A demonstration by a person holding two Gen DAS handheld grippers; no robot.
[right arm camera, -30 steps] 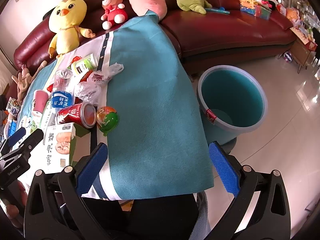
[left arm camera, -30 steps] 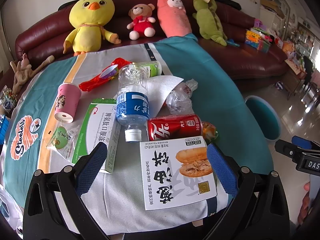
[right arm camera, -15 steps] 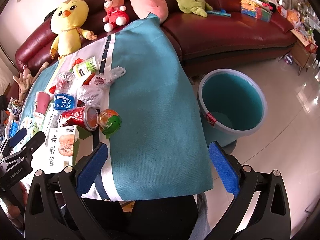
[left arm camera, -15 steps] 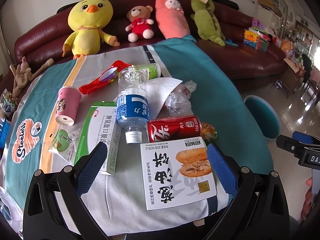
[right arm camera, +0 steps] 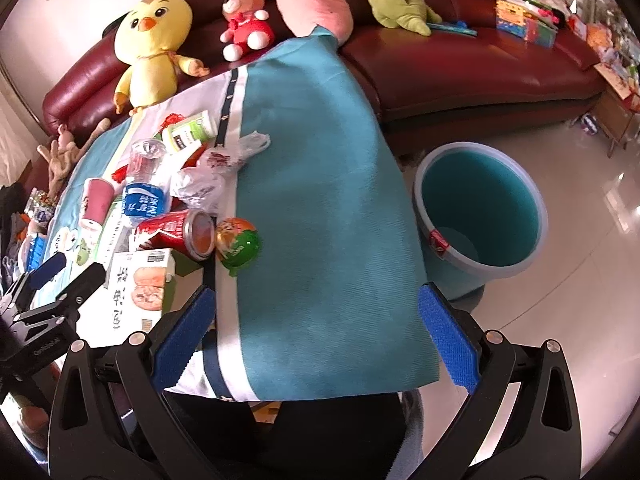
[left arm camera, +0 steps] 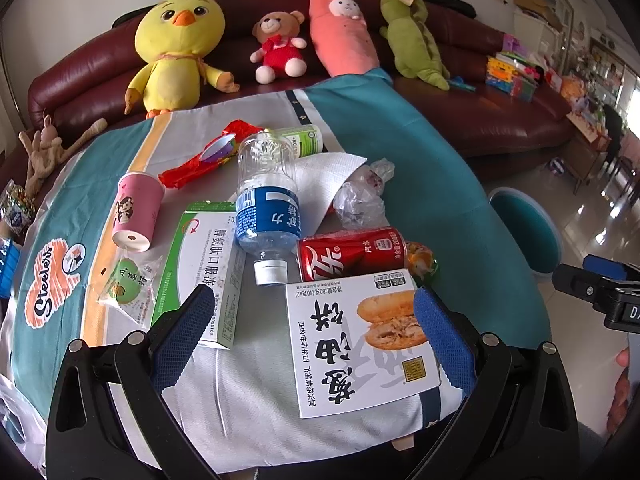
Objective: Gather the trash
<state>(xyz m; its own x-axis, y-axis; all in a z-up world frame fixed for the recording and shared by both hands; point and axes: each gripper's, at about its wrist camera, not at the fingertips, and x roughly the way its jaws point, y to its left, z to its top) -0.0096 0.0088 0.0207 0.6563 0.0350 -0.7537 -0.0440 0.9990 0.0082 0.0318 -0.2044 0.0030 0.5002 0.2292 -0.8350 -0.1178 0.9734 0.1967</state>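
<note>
Trash lies on a cloth-covered table (left arm camera: 460, 200): a white food box (left arm camera: 360, 340), a red can (left arm camera: 352, 254), a clear water bottle (left arm camera: 266, 204), a green-white box (left arm camera: 204, 264), a pink cup (left arm camera: 136, 210), crumpled plastic (left arm camera: 360, 196) and a green jelly cup (right arm camera: 238, 242). My left gripper (left arm camera: 308, 320) is open and empty, hovering above the near table edge, over the white food box. My right gripper (right arm camera: 316, 328) is open and empty over the teal cloth. A teal bin (right arm camera: 480, 216) stands on the floor to the right.
A red wrapper (left arm camera: 200, 160), a tissue (left arm camera: 324, 176), a green-white tube (left arm camera: 300, 144) and a small snack packet (left arm camera: 126, 284) also lie on the table. Plush toys (left arm camera: 176, 48) sit on the maroon sofa (left arm camera: 500, 120) behind. Tiled floor (right arm camera: 580, 320) lies right of the table.
Both grippers have drifted slightly; the right wrist view has shifted a little towards the table. Nothing was taken hold of.
</note>
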